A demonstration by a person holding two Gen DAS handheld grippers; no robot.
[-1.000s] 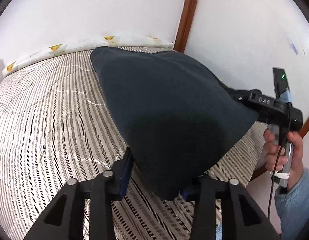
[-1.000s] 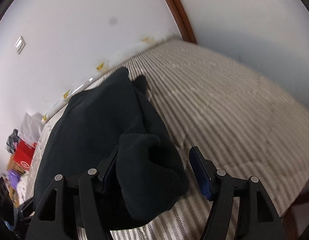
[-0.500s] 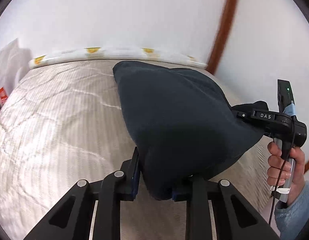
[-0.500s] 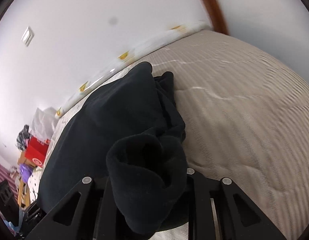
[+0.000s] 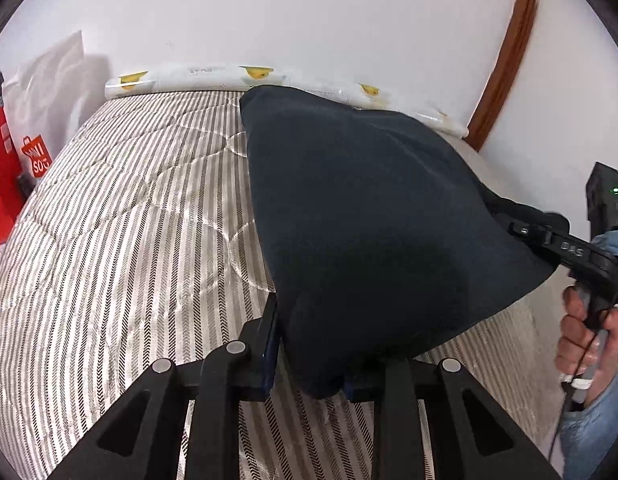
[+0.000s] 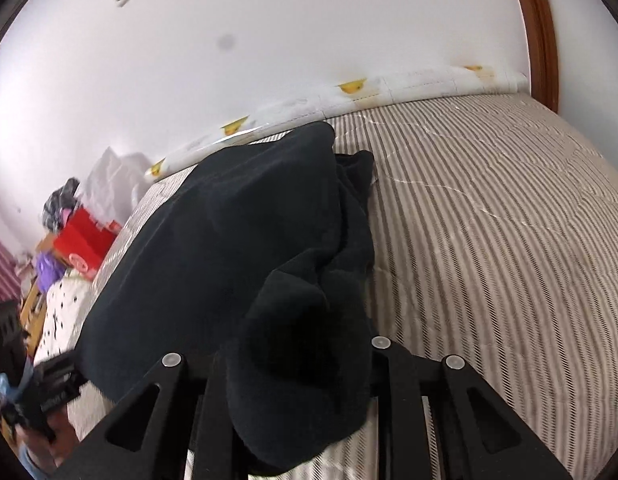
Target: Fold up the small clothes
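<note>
Striped bed (image 5: 121, 248) by white wall (image 5: 309, 12) — both hand-held grippers pinch dark garment (image 5: 369, 220), right easing open.

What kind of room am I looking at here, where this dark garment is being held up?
Most likely a bedroom. The dark garment is held over a bed with a striped quilted cover, a white duck-print roll lies along the wall, and bags and boxes are piled beside the bed.

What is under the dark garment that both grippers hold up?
Under the dark garment lies the striped quilt, visible at its sides and near the left gripper. The quilt directly beneath the cloth is covered, so I cannot tell whether anything else lies there.
</note>
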